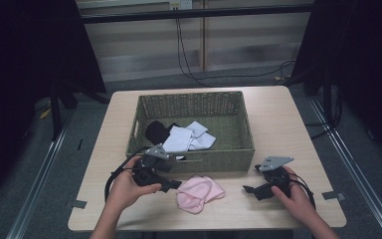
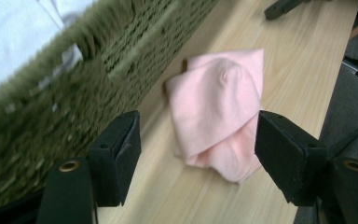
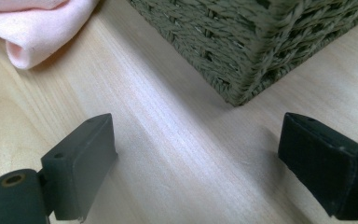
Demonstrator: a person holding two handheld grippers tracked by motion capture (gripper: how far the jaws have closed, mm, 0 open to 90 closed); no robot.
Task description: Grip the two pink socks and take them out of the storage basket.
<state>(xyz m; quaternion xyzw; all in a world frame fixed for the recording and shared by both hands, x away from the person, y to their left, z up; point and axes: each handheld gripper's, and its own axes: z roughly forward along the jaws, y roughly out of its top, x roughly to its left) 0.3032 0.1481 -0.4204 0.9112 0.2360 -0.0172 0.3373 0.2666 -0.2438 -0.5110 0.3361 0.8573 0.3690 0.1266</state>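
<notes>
The left gripper [image 2: 198, 154], fingers wide and empty, has the folded pink cloth [image 2: 221, 116] just ahead between them on the worktop [image 2: 279, 70], seemingly not touching, long axis running away. The right gripper [image 3: 196, 163], open and empty, sits farther off, beside the wicker basket [image 3: 242, 42].

Two bare forearms reach up from the near edge in the high view, each hand wrapped around a black two-jaw gripper. The left hand [image 1: 127, 189] holds the left gripper [image 1: 175, 185] with its jaws pointing toward the person's right, and a grey three-cornered plate sits on top of its body. In the left gripper view its jaws stand wide apart, pads pressing on nothing. The right hand [image 1: 296, 196] holds the right gripper [image 1: 247, 189] low, aimed toward the person's left, so the two grippers face each other, well apart. Its jaws also stand wide in the right gripper view, with nothing between them.
</notes>
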